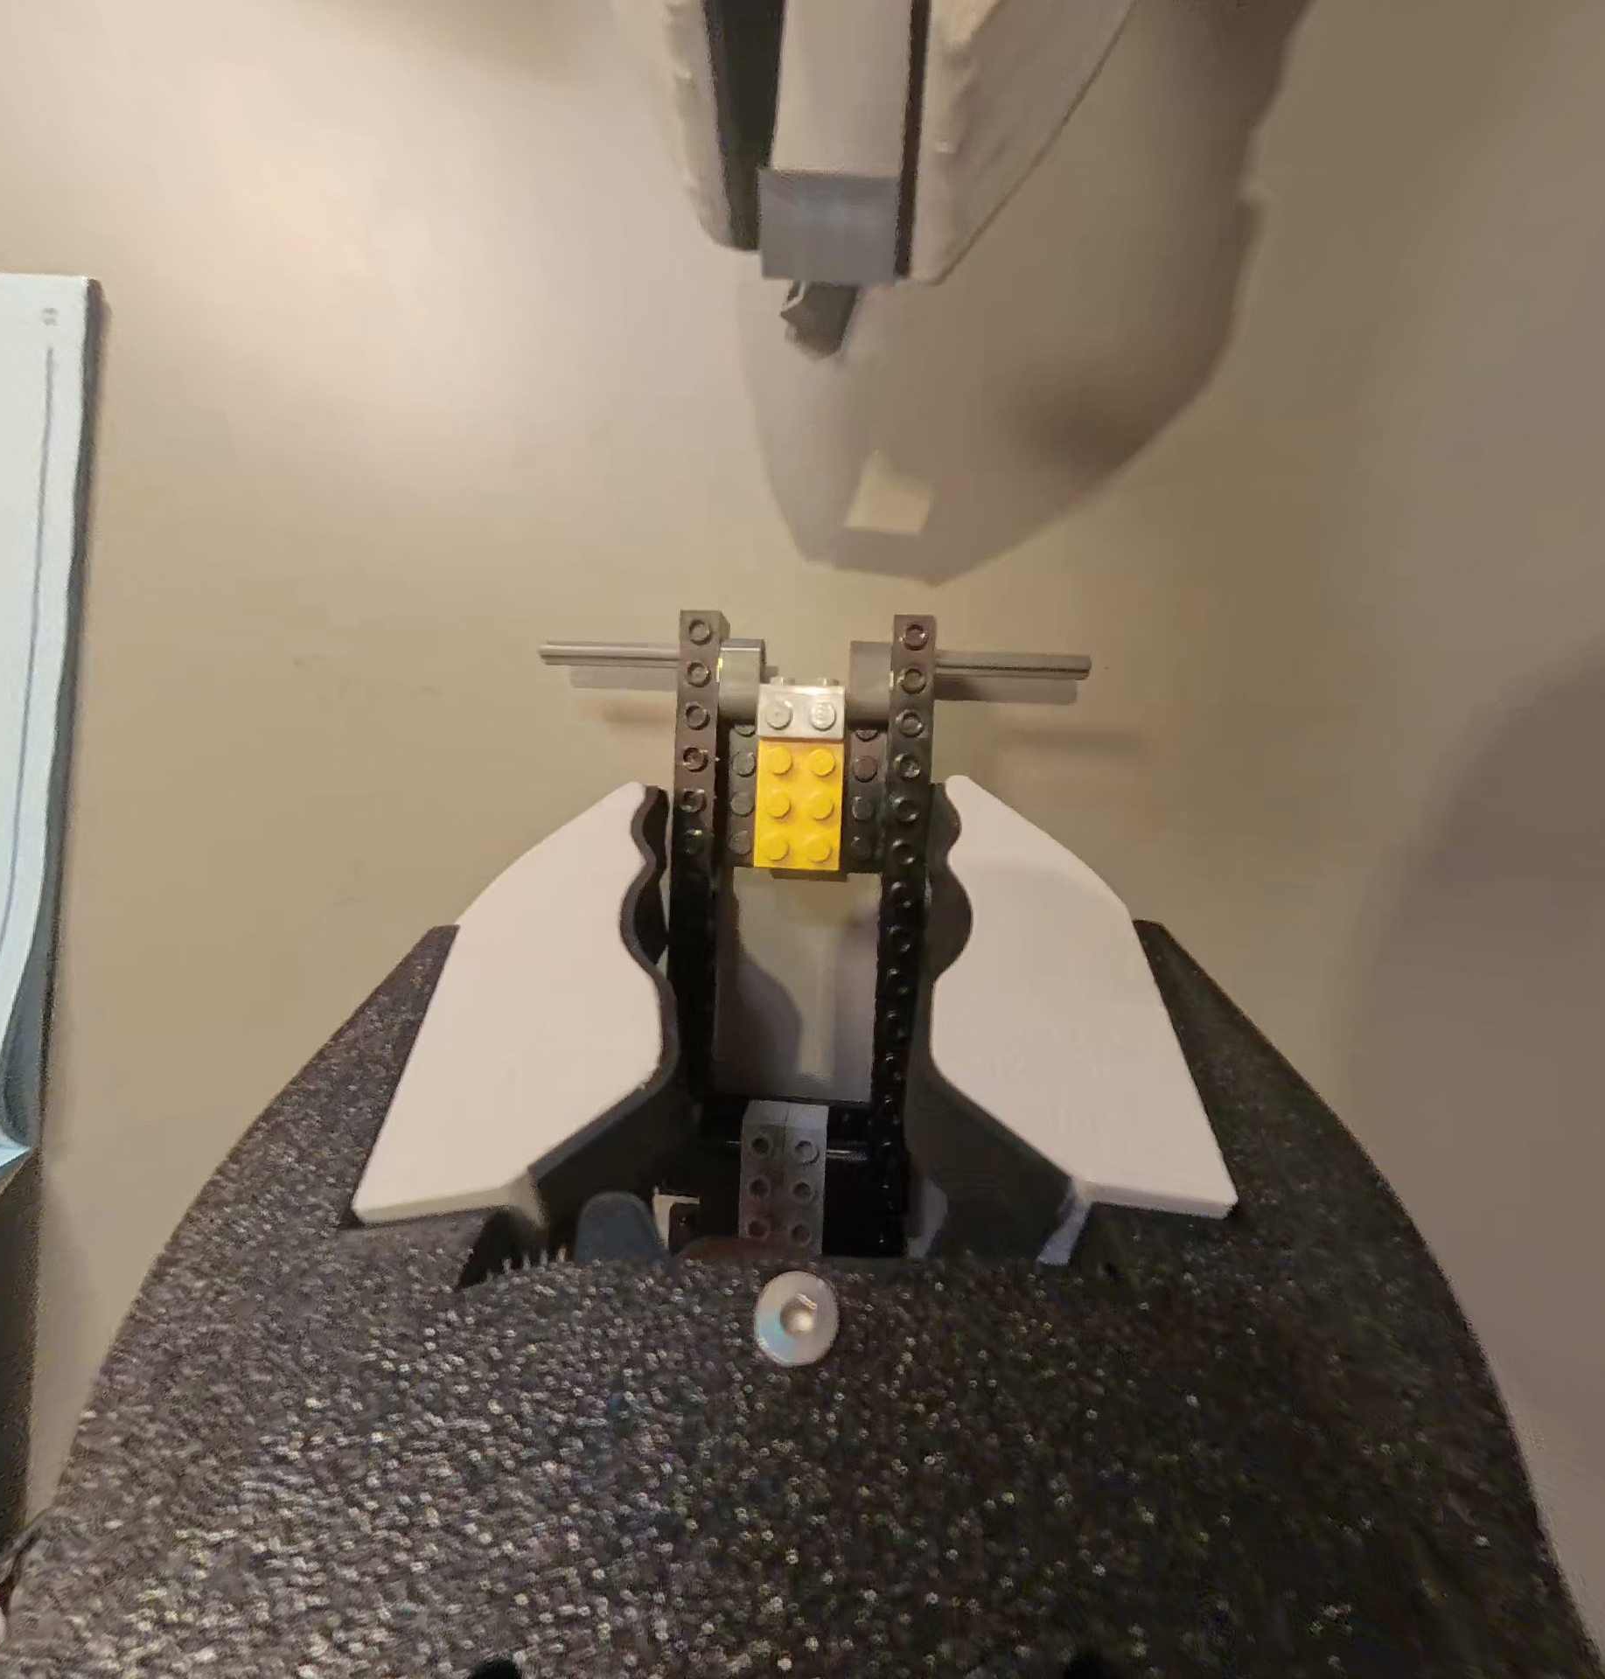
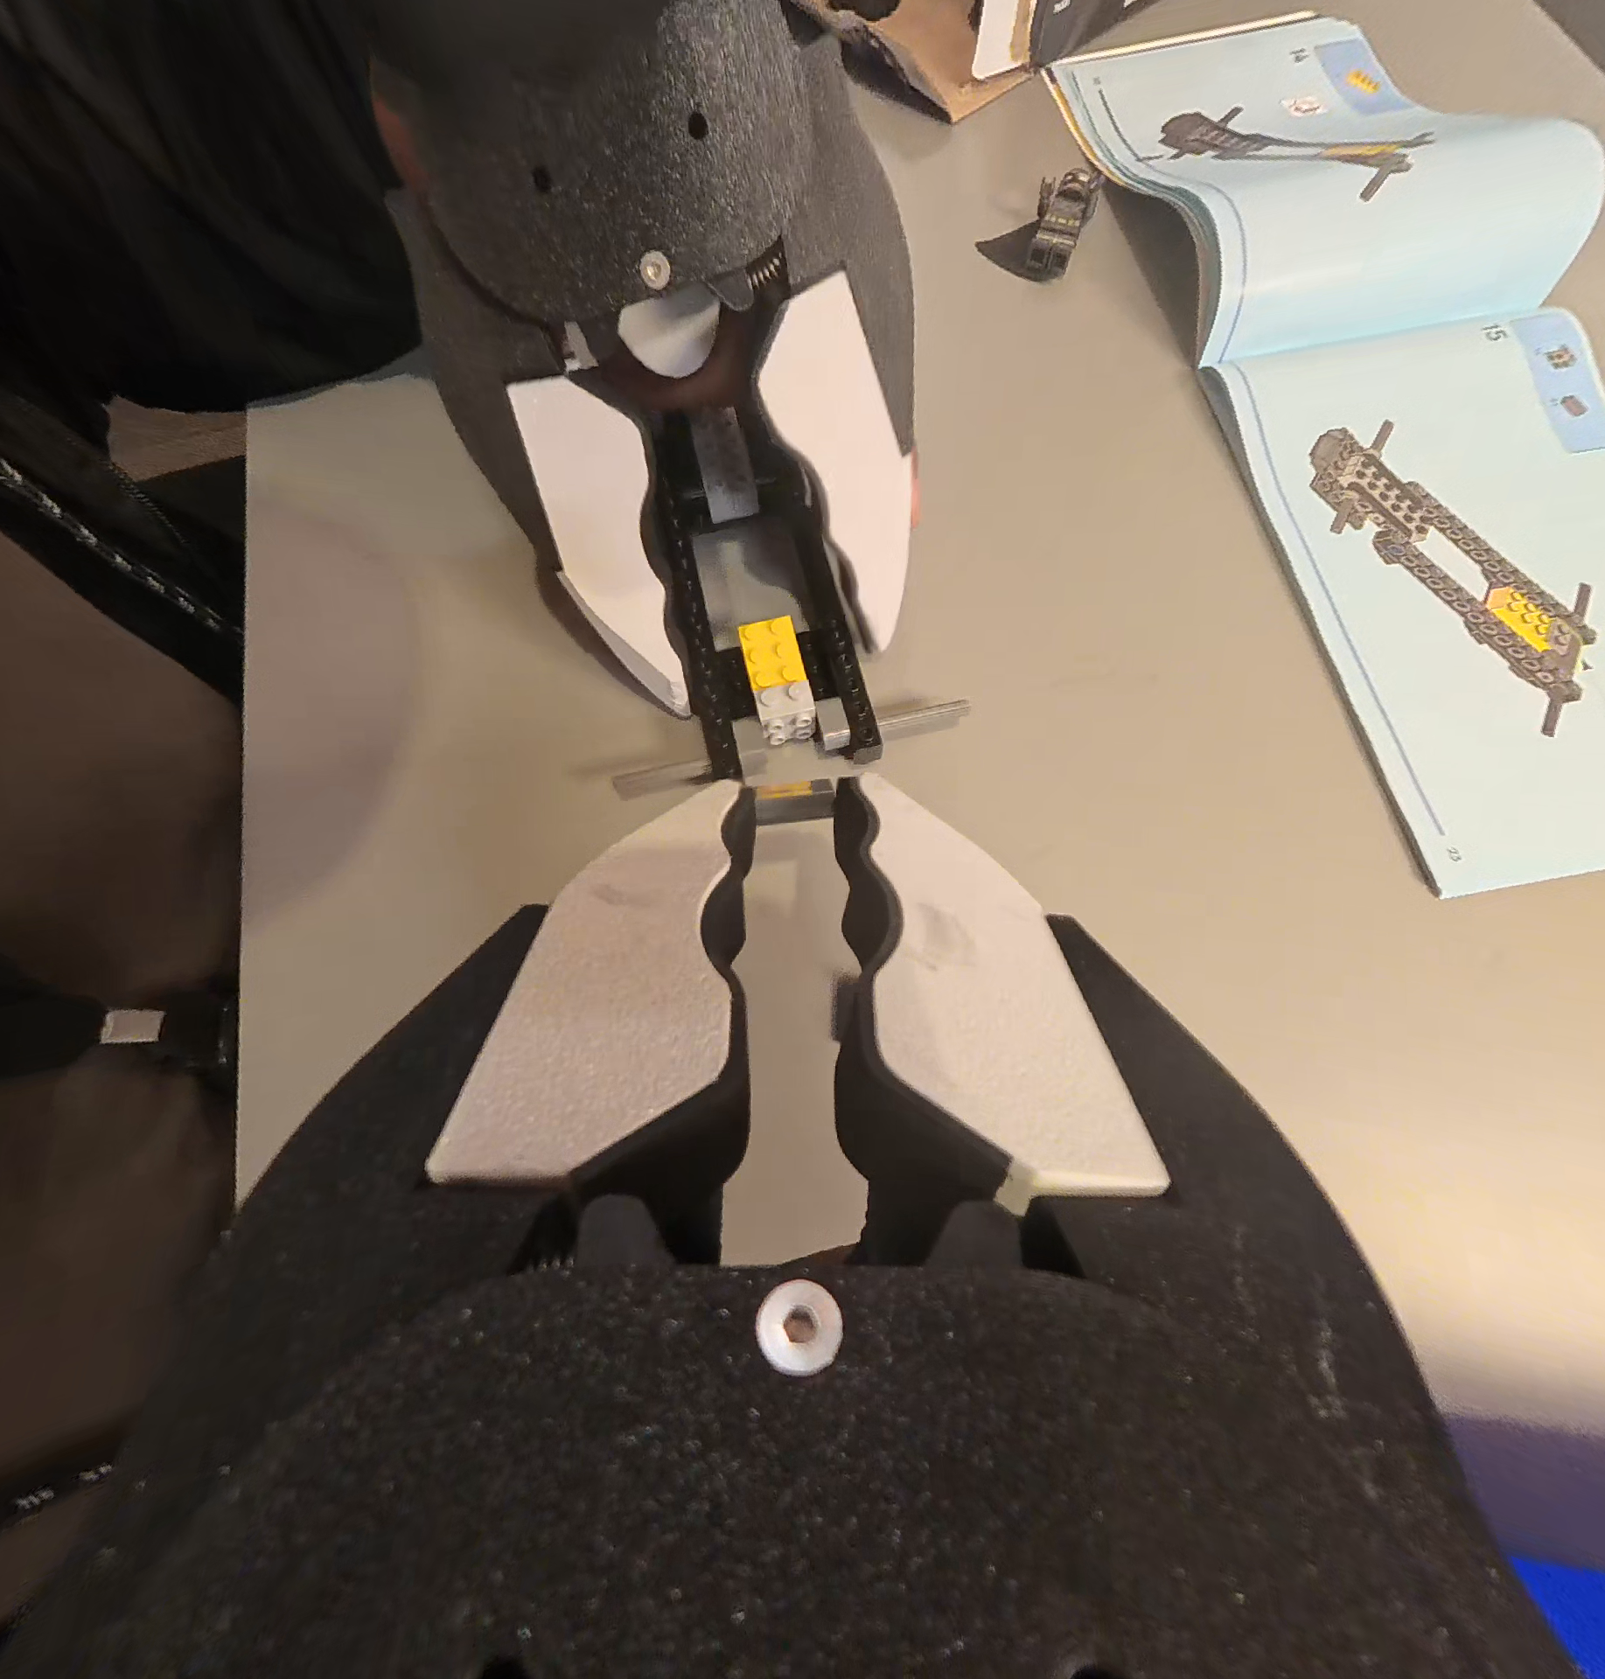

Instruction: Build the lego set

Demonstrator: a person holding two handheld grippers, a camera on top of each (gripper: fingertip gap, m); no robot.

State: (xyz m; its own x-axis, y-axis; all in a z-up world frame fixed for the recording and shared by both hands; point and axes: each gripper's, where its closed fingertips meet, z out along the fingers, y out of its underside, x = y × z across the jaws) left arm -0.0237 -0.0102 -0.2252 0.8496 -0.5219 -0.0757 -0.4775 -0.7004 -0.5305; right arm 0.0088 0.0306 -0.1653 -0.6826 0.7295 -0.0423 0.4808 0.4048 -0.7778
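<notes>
Lengthwise, brick frame [image 1: 800, 818] in left tongs [image 1: 803, 818], pointing away

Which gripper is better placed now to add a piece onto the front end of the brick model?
Probably the right gripper. It grips a small grey piece at the model's front end, by the grey axle. The left gripper is occupied clamping the black brick model.

Looking like a hobby/build desk in an office or home rm: plain grey counter [image 2: 1144, 999] carrying an open brick-set instruction booklet [image 2: 1380, 563], small dark toy figure [image 2: 1057, 223] & cardboard box [image 2: 926, 73] lying nearby.
</notes>
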